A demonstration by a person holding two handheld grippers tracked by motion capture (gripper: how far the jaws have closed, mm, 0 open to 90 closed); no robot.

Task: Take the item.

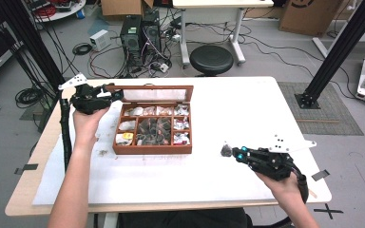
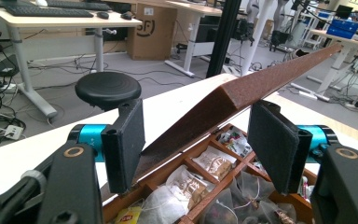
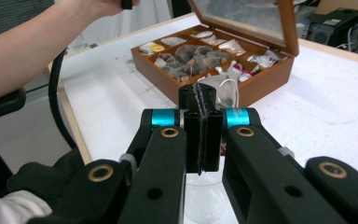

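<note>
Step in hand, as I read it: pulling a tea bag out of the wooden tea box [image 1: 152, 148] while the lid [image 1: 157, 93] is kept propped.

Left hand-held gripper [image 1: 105, 96] sits at the box's back-left corner w/ the lid edge between its jaws. In the left gripper view the lid's brown edge [image 2: 242, 91] runs diagonally through the gap; the left pad [image 2: 126, 140] looks to be against it, the right pad stands off. So jaws part-open, bracing the lid rather than clamping it. Can't confirm firm contact.

Right hand-held gripper [image 1: 233, 153] is clenched tight, pads together, pinching a tea bag [image 1: 226, 150]. Bag hangs just beyond the jaw tips, over the white table [image 1: 247, 109], near the box's front-right corner but apart from it. In the right gripper view the bag [image 3: 223, 91] & its string peek out behind the closed tips.

Box compartments hold more bags & foil sachets [image 1: 181, 124].

Next move, probably: carry the bag to a drop spot on the table, low & clear of the box wall, then release. Needs a steady pinch since the bag is light & swings; left side must keep the lid from falling shut.
</note>
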